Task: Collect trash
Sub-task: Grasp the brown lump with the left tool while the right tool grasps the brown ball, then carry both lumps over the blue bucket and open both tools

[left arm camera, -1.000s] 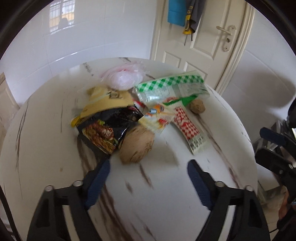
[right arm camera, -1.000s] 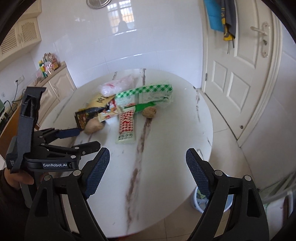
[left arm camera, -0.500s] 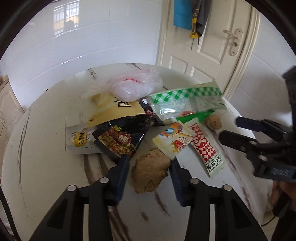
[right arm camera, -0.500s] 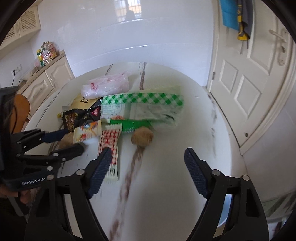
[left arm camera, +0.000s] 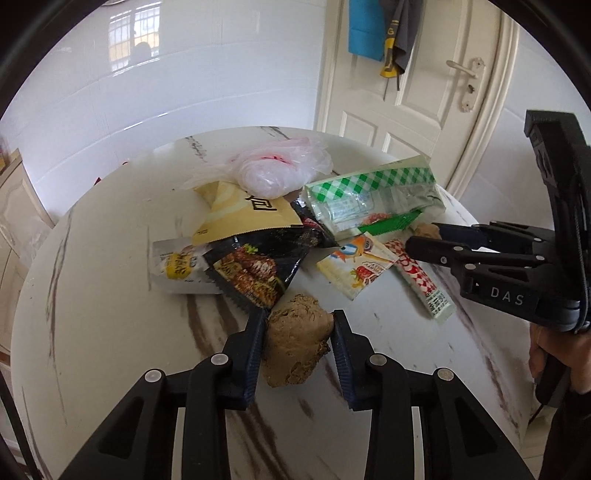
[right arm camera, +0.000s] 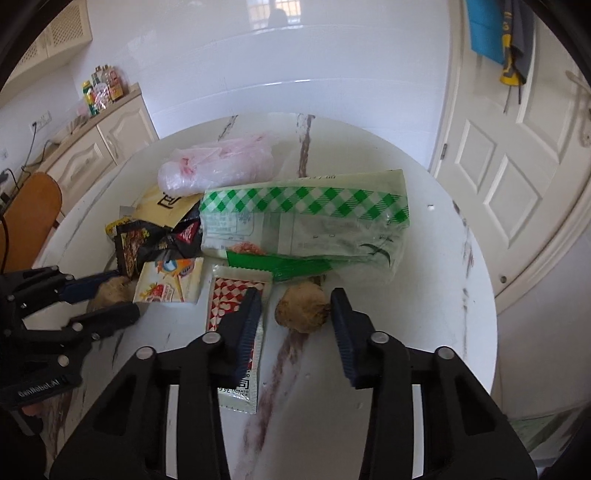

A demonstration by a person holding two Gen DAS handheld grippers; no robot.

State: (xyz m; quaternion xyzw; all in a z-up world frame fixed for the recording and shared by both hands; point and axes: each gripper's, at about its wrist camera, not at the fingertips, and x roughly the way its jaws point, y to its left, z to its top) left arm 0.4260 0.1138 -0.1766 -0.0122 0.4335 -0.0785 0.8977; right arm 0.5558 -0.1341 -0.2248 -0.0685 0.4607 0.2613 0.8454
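Observation:
A pile of trash lies on the round white marble table [left arm camera: 92,332]. My left gripper [left arm camera: 299,325] is shut on a large brown crumpled paper ball [left arm camera: 295,343], both pads touching it. My right gripper [right arm camera: 295,306] is open around a smaller brown paper ball [right arm camera: 303,308], with small gaps on both sides; that ball [left arm camera: 426,232] also shows in the left wrist view. Further trash includes a black snack bag [left arm camera: 255,266], a yellow bag [left arm camera: 240,214], a pink plastic bag [left arm camera: 273,170], a green-checked bag [right arm camera: 306,225], a red-checked sachet [right arm camera: 236,325] and a small cartoon wrapper [right arm camera: 170,280].
A white door [right arm camera: 517,166] stands at the right, with a blue cloth [left arm camera: 365,33] hanging on it. Cream cabinets [right arm camera: 92,147] with bottles are at the left. A wooden chair back [right arm camera: 29,221] stands beside the table. The table edge [right arm camera: 487,314] drops off right.
My left gripper has closed onto the large paper ball. My right gripper has moved forward and narrowed around the small paper ball.

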